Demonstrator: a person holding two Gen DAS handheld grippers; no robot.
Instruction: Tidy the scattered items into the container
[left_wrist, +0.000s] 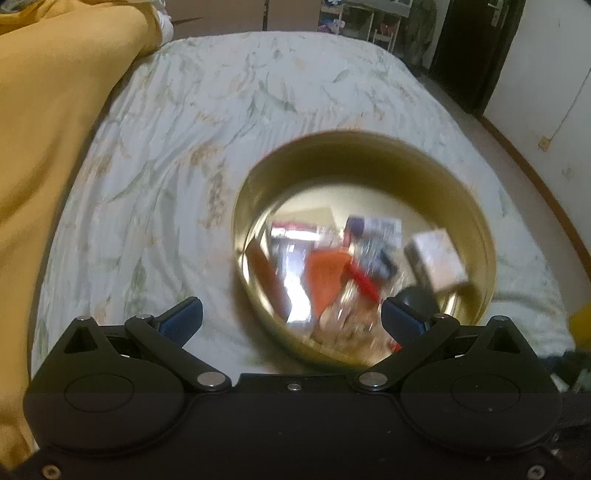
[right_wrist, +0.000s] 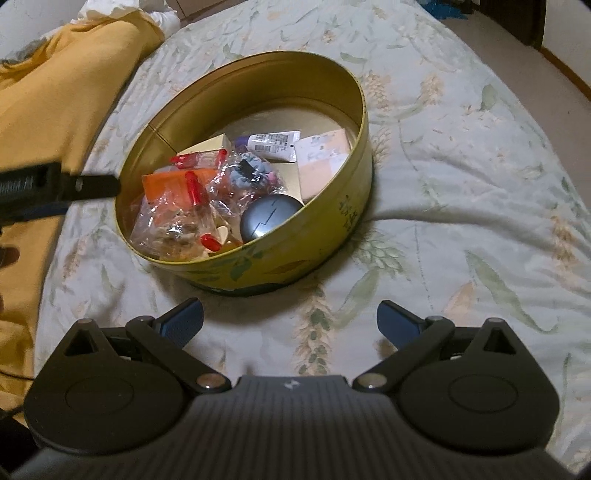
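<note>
Two handheld grippers hover over a bed. The left gripper (left_wrist: 291, 319) has its blue-padded jaws spread wide with nothing between them, tilted down over the near rim of the round tin (right_wrist: 347, 206). The right gripper (right_wrist: 290, 319) is likewise wide apart and empty, with the tin at its twelve o'clock, set back from its tips.

One tin, gold inside, with a leaf-printed wall, sits on the leaf-patterned bedspread (right_wrist: 461, 166). It looks stiff, light and smooth-sided; its thin rim seems the best place to pinch.

Inside, clockwise from twelve: one white tube (right_wrist: 273, 142), one pale box (right_wrist: 325, 162) at two, one grey rounded case (right_wrist: 267, 218) at five, hard and probably slippery. At the centre lies one crinkly clear bag (right_wrist: 243, 177), soft, likely best taken by a loose corner. One orange packet (right_wrist: 166, 186) sits at nine. At least three small red pieces are scattered about; the clutter prevents an exact count.

No loose items show on the bedspread. One mustard-yellow blanket (right_wrist: 55, 99) lies at ten o'clock.
</note>
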